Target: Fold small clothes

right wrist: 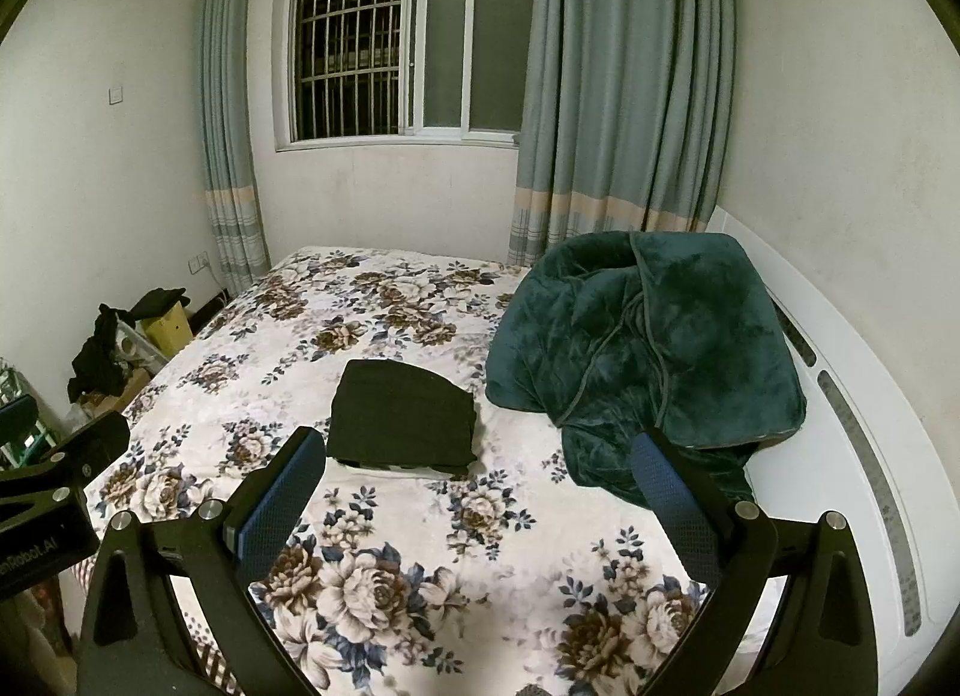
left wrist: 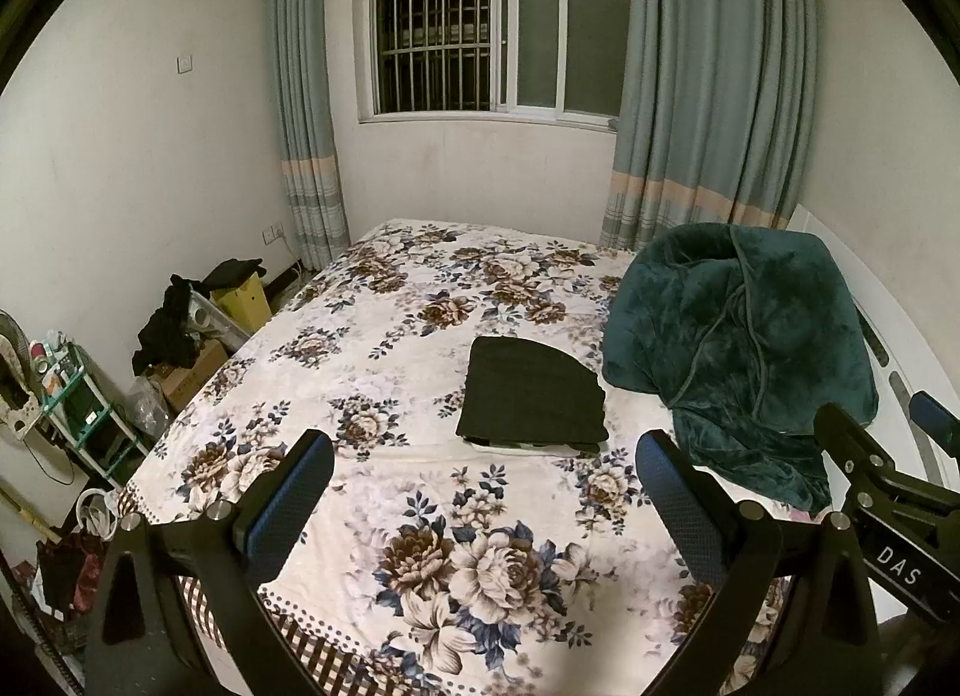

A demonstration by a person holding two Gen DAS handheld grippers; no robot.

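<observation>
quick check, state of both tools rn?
Left tool: open, holding nothing.
Right tool: open, holding nothing.

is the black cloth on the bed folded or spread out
Folded. The black cloth lies as a compact rectangle with stacked layers showing at its near edge, on the floral bedspread, beside the green blanket.
</observation>
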